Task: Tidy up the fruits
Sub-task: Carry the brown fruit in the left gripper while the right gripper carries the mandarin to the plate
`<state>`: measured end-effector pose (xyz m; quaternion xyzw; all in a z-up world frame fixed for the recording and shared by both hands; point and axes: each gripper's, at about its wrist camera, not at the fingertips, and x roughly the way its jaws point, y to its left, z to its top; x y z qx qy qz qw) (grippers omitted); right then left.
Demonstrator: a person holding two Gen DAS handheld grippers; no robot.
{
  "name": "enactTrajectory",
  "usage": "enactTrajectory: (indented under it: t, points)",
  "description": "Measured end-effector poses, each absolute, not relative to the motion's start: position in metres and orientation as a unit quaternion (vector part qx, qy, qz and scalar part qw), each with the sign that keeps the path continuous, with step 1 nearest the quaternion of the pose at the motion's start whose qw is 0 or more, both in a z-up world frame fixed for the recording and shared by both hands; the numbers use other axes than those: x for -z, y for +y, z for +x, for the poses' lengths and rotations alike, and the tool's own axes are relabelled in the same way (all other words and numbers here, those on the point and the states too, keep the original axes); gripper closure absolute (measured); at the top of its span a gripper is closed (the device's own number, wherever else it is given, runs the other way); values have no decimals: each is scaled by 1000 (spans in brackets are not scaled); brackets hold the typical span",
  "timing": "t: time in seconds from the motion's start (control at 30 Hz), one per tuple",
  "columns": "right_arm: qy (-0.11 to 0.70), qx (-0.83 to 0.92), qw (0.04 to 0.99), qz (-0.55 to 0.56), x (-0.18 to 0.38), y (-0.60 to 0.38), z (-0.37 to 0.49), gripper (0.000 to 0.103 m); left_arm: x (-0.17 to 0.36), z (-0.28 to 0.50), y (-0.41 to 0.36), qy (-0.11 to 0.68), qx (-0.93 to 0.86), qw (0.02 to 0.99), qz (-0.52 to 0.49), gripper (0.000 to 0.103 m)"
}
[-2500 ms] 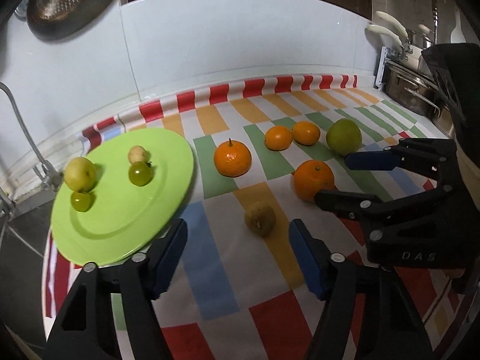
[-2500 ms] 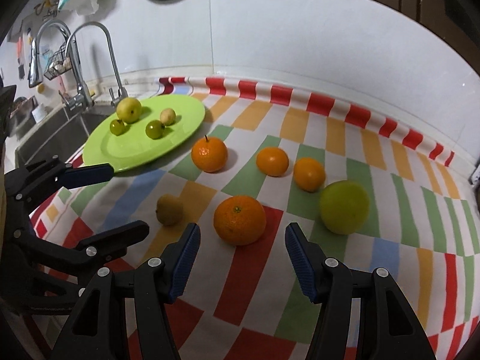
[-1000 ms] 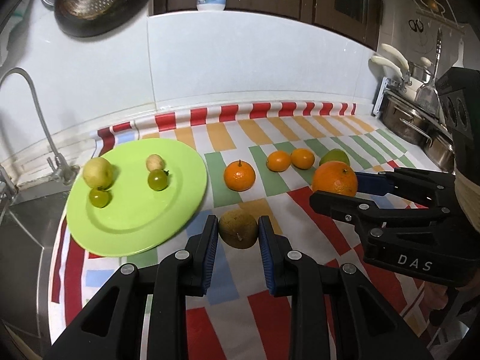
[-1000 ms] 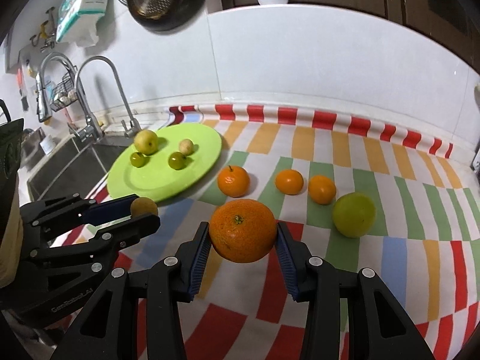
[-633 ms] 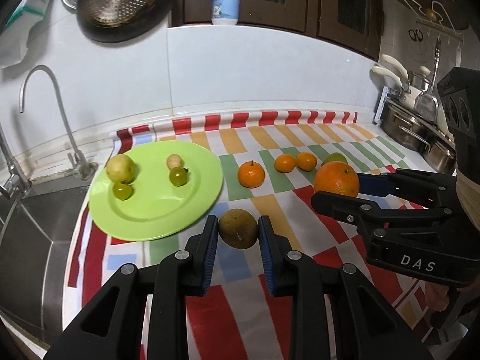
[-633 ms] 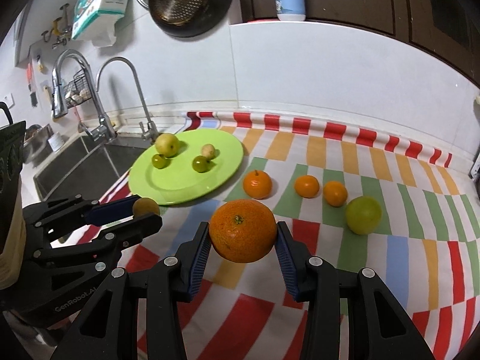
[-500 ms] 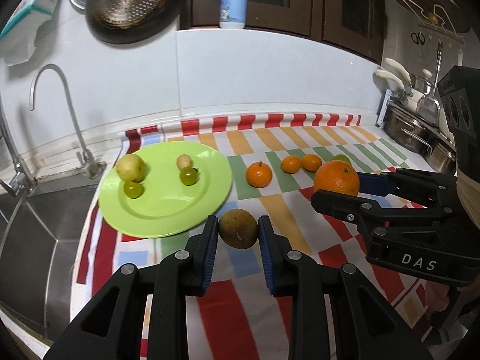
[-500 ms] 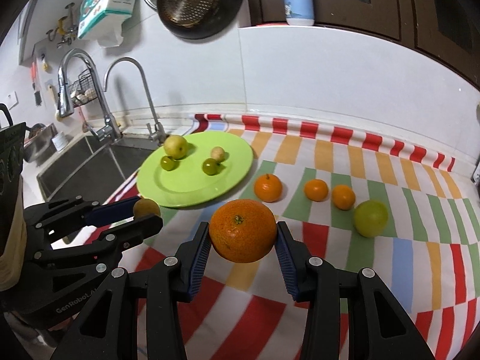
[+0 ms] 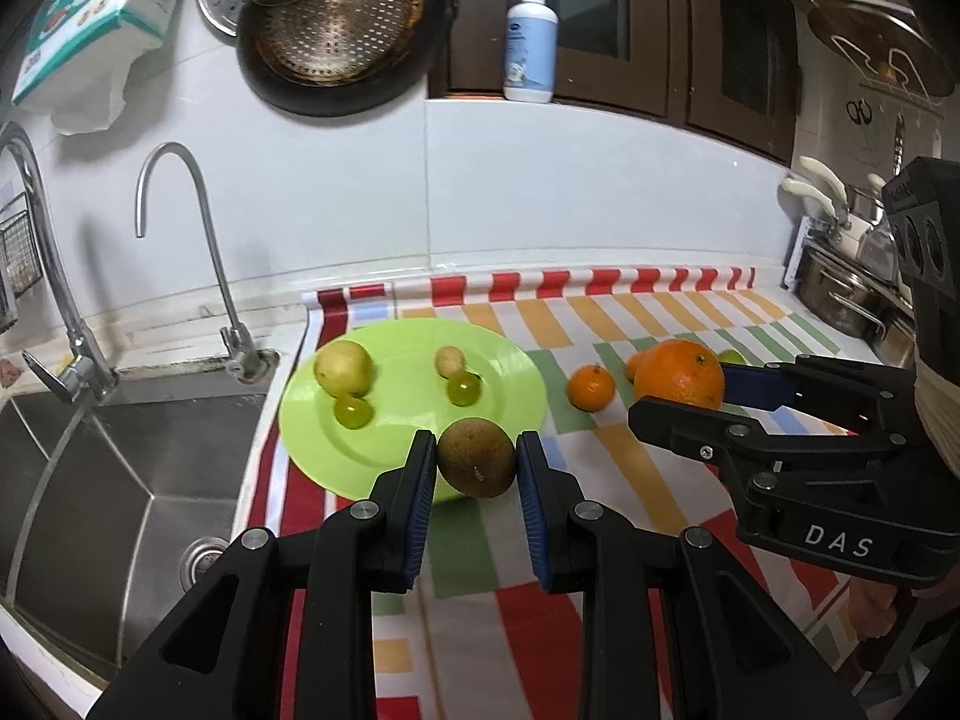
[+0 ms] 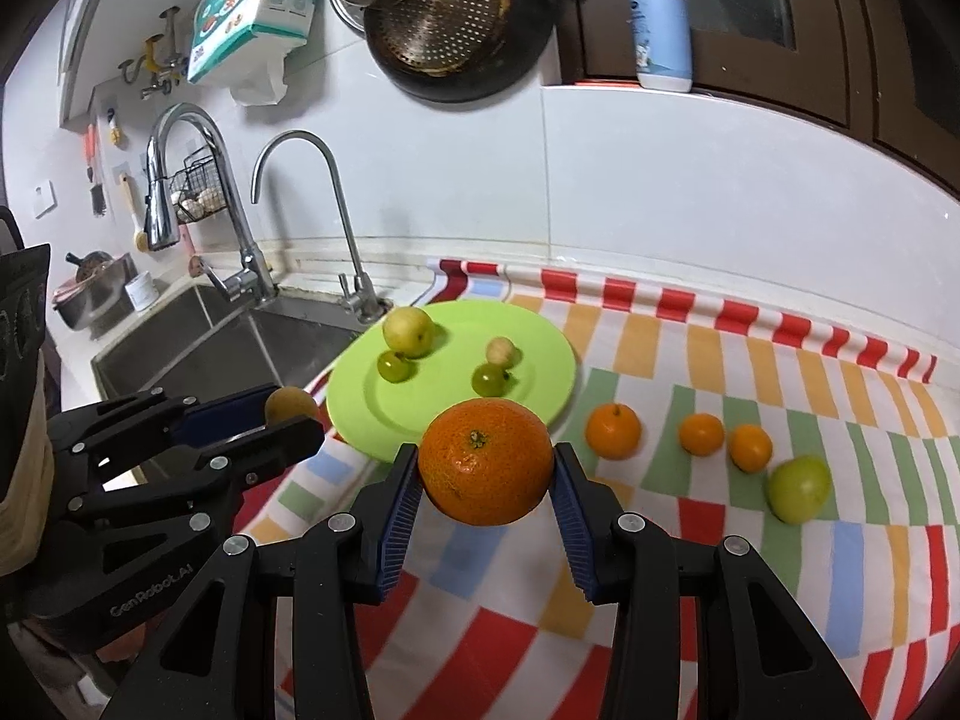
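Observation:
My left gripper [image 9: 477,468] is shut on a small brown fruit [image 9: 477,457] and holds it in the air over the near edge of the green plate [image 9: 396,438]. It also shows in the right wrist view [image 10: 289,403]. My right gripper [image 10: 486,480] is shut on a large orange [image 10: 485,469], raised above the striped cloth [image 10: 660,540]; the orange also shows in the left wrist view [image 9: 679,373]. The plate [image 10: 540,360] holds a yellow-green fruit [image 10: 408,331], two green grapes and a small pale fruit. Three small oranges and a green fruit [image 10: 799,489] lie on the cloth.
A steel sink [image 9: 90,468] with faucets [image 10: 336,204] lies left of the plate. Pans and a strainer [image 10: 444,12] hang on the wall above. A soap bottle [image 10: 659,24] stands on a ledge. Pots [image 9: 840,294] stand at the far right.
Both grippers closed on their fruits, lifted them off the cloth and kept rising and drawing back, so more of the wall and sink shows. The left gripper has shifted toward the plate.

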<state>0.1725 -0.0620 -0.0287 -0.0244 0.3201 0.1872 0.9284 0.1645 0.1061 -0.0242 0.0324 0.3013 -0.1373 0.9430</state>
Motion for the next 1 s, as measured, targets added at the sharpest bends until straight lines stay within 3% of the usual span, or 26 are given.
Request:
enactTrajectory:
  t: [0.53, 1.0]
  points:
    - [316, -198, 927, -36, 29, -22, 211, 59, 30, 205, 141, 303, 125, 945, 23, 76]
    - [360, -197, 911, -42, 63, -3, 261, 59, 60, 255, 151, 331, 127, 935, 28, 75]
